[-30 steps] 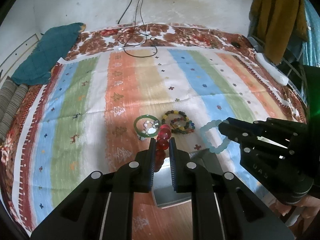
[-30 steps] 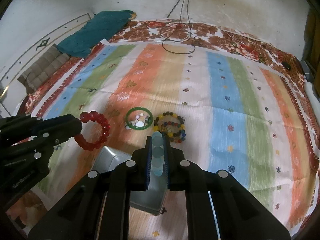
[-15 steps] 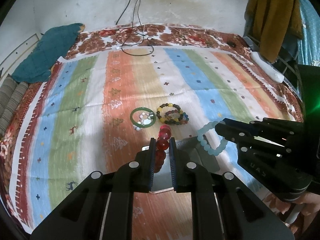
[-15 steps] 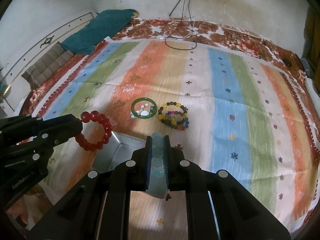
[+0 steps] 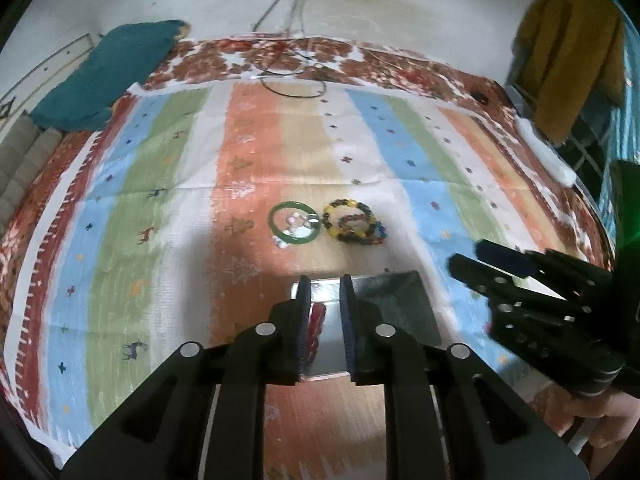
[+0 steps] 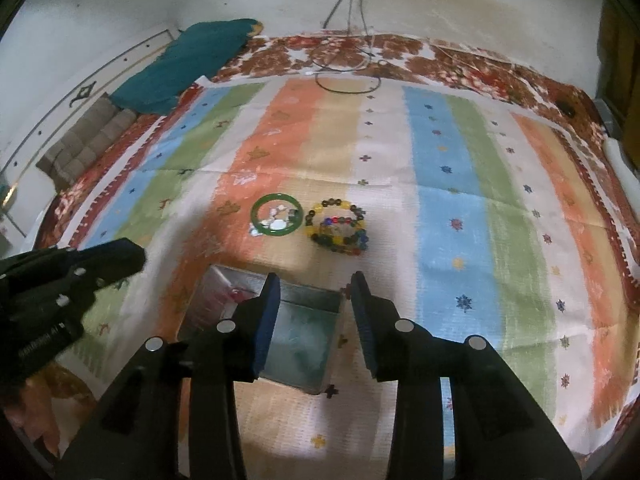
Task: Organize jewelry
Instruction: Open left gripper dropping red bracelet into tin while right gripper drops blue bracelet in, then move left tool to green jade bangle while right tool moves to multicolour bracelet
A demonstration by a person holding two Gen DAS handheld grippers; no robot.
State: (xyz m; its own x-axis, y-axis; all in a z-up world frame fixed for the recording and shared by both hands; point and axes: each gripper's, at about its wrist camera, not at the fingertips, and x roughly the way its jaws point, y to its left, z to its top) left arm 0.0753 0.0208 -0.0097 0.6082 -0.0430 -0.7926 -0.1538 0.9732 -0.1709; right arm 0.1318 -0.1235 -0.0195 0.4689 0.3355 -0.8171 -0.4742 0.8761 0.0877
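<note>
Released since 0.5 s ago: both bracelets gone from the fingers. Left gripper (image 5: 324, 300) now parted, nothing between the pads, hanging over the near-left part of the metal box (image 5: 404, 300). Red bead bracelet (image 5: 316, 328) down in the box, seen between the left fingers, blurred. Right gripper (image 6: 315, 312) spread wide, empty, over the box's right half (image 6: 308, 344). Pale blue-green patch on the box floor under it, prob. the light-blue bracelet (image 6: 304, 344), too blurred to be sure. Red glint in the box's far-left corner (image 6: 234, 293) in right view. Left on the striped sheet (image 6: 452, 168), just beyond the box: green bangle (image 6: 276, 215) w/ small pale bits inside its ring, and just right of it a stack of multicolour bead bracelets (image 6: 337, 227), close together but apart. Both well clear of either gripper.
</note>
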